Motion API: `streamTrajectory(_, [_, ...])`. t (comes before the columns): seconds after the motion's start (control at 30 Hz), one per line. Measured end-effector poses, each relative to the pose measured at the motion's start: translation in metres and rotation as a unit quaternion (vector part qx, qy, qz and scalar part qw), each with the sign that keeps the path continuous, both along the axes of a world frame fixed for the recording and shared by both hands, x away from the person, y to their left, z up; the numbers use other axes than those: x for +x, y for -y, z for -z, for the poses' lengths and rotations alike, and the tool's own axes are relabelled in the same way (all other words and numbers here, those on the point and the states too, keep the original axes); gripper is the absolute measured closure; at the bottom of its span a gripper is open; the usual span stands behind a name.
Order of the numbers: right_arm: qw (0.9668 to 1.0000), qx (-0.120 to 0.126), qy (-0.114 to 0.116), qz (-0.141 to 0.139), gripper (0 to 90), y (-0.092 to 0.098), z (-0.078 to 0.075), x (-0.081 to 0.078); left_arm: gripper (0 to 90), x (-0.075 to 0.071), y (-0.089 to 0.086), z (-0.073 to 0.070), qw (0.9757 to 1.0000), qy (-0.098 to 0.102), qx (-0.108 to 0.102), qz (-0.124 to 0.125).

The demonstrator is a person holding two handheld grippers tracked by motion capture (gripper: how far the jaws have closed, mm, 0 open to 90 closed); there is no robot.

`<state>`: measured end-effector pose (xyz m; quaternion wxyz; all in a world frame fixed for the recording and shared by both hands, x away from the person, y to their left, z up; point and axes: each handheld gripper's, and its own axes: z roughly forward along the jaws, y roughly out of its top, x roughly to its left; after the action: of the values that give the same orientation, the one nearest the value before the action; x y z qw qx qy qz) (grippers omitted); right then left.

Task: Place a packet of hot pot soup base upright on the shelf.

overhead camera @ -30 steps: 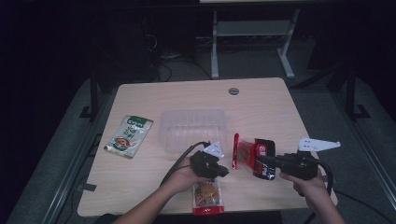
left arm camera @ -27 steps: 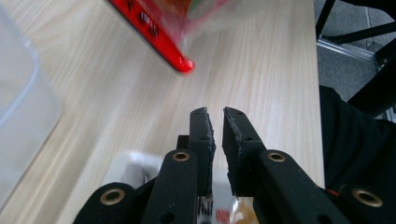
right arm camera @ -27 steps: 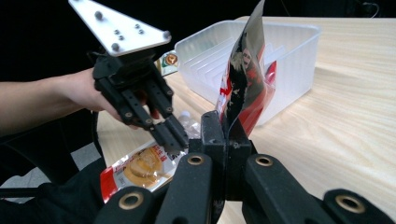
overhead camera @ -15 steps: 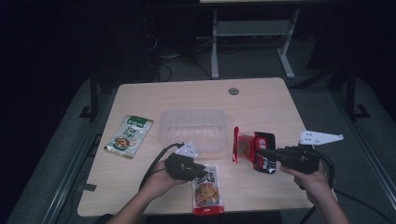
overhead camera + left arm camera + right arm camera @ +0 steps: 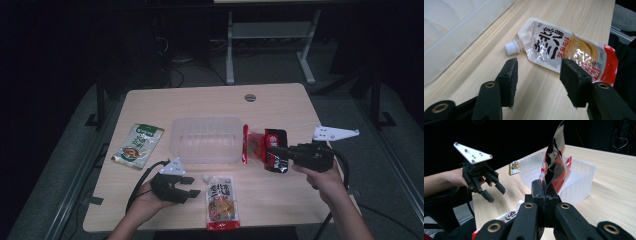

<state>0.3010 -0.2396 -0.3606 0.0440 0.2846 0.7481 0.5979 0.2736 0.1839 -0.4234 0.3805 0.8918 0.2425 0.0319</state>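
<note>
While the right claw point(image 5: 545, 188) pinches the red packet point(image 5: 554, 167), carry it over the bin point(image 5: 206, 140) ahead; left claw point(image 5: 537, 80) waits wide open, empty.

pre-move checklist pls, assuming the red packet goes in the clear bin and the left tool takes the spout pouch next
1. Right tool shut on red packet: ok, jaws pinch its lower edge.
2. Packet clear of table: ok, it hangs upright in the right gripper view.
3. Packet over clear bin: not ok, in the high view it is right of the bin's right wall.
4. Bin free to receive: ok, nothing seen inside.
5. Left tool open: ok, nothing between its jaws.
6. Left tool lined up on spout pouch: not ok, pouch lies flat beyond the jaw tips, cap toward the bin.
</note>
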Motion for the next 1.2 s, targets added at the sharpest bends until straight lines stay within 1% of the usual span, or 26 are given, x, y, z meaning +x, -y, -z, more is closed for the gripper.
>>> streamTrajectory(0.03, [1.0000, 0.002, -0.001, -0.002, 89.9, -0.002, -0.001, 0.002, 45.4, 0.000, 0.000, 0.000, 1.0000, 0.000, 0.000, 0.000])
streamTrajectory(0.07, [1.0000, 0.001, -0.002, -0.005, 89.9, -0.004, -0.002, 0.005, 44.0, -0.004, -0.004, -0.001, 1.0000, 0.002, -0.003, -0.007])
streamTrajectory(0.1, [1.0000, 0.001, 0.000, -0.006, 89.9, -0.006, -0.003, 0.007, 43.0, -0.004, -0.004, -0.001, 1.0000, 0.002, -0.003, -0.007])
streamTrajectory(0.13, [1.0000, 0.001, 0.000, -0.006, 89.9, -0.006, -0.003, 0.007, 43.0, -0.006, -0.006, 0.000, 0.9999, 0.001, -0.005, -0.013])
streamTrajectory(0.17, [1.0000, -0.001, 0.000, -0.009, 89.9, -0.008, -0.004, 0.011, 41.9, -0.008, -0.008, 0.000, 0.9999, 0.001, -0.004, -0.017])
streamTrajectory(0.2, [0.9999, 0.000, 0.001, -0.012, 89.9, -0.013, -0.005, 0.018, 39.0, -0.011, -0.011, 0.002, 0.9996, -0.003, -0.005, -0.026])
streamTrajectory(0.27, [0.9999, 0.000, 0.001, -0.014, 89.9, -0.014, -0.005, 0.020, 37.9, -0.013, -0.017, 0.003, 0.9995, -0.002, -0.001, -0.031])
streamTrajectory(0.3, [0.9999, 0.000, 0.001, -0.016, 89.9, -0.018, -0.006, 0.025, 36.6, -0.016, -0.023, 0.002, 0.9994, -0.003, 0.004, -0.035])
streamTrajectory(0.33, [0.9999, 0.000, 0.001, -0.016, 89.9, -0.018, -0.006, 0.025, 36.1, -0.016, -0.023, 0.002, 0.9994, -0.003, 0.004, -0.035])
streamTrajectory(0.37, [0.9998, -0.002, 0.001, -0.018, 89.9, -0.020, -0.006, 0.027, 36.1, -0.019, -0.027, 0.002, 0.9991, -0.006, 0.002, -0.041])
streamTrajectory(0.4, [0.9998, -0.002, 0.000, -0.020, 89.9, -0.025, -0.007, 0.033, 35.5, -0.022, -0.033, 0.002, 0.9988, -0.004, 0.000, -0.049])
streamTrajectory(0.43, [0.9998, -0.002, 0.000, -0.020, 89.9, -0.025, -0.007, 0.033, 35.5, -0.022, -0.033, 0.002, 0.9988, -0.004, 0.000, -0.049])
streamTrajectory(0.47, [0.9998, -0.002, 0.001, -0.022, 89.9, -0.029, -0.008, 0.039, 35.5, -0.023, -0.039, 0.003, 0.9983, -0.003, -0.002, -0.058])
streamTrajectory(0.5, [0.9998, -0.002, 0.001, -0.021, 89.9, -0.030, -0.008, 0.041, 35.5, -0.024, -0.041, 0.004, 0.9979, -0.002, -0.002, -0.065])
streamTrajectory(0.53, [0.9998, -0.001, 0.001, -0.022, 89.9, -0.033, -0.009, 0.044, 35.5, -0.024, -0.043, 0.004, 0.9979, -0.001, 0.003, -0.065])
streamTrajectory(0.6, [0.9998, -0.004, 0.003, -0.020, 89.9, -0.037, -0.010, 0.049, 35.5, -0.025, -0.044, 0.005, 0.9973, -0.002, 0.001, -0.074])
streamTrajectory(0.67, [0.9998, -0.005, 0.003, -0.018, 89.9, -0.041, -0.011, 0.053, 35.5, -0.025, -0.044, 0.006, 0.9973, 0.000, 0.002, -0.073])
streamTrajectory(0.7, [0.9998, -0.005, 0.003, -0.016, 89.9, -0.043, -0.011, 0.055, 35.5, -0.025, -0.043, 0.007, 0.9972, -0.004, 0.001, -0.075])
streamTrajectory(0.8, [0.9999, -0.002, -0.001, -0.013, 89.9, -0.049, -0.011, 0.061, 34.9, -0.025, -0.042, 0.009, 0.9975, -0.005, 0.008, -0.070])
streamTrajectory(0.83, [0.9999, -0.002, -0.002, -0.013, 89.9, -0.050, -0.011, 0.063, 34.8, -0.025, -0.041, 0.009, 0.9977, -0.002, 0.009, -0.066])
streamTrajectory(0.87, [0.9999, -0.002, -0.005, -0.011, 89.9, -0.052, -0.011, 0.065, 34.7, -0.025, -0.040, 0.009, 0.9976, -0.002, 0.006, -0.069])
streamTrajectory(0.97, [0.9999, -0.003, -0.008, -0.008, 89.8, -0.058, -0.010, 0.070, 34.6, -0.025, -0.041, 0.009, 0.9977, 0.000, 0.009, -0.068])
streamTrajectory(1.1, [0.9999, 0.003, -0.014, -0.004, 89.9, -0.069, -0.006, 0.074, 34.6, -0.026, -0.041, 0.009, 0.9975, -0.001, 0.006, -0.070])
streamTrajectory(1.2, [0.9998, -0.005, -0.018, -0.008, 89.8, -0.077, -0.002, 0.075, 34.6, -0.027, -0.041, 0.010, 0.9977, 0.003, 0.005, -0.067])
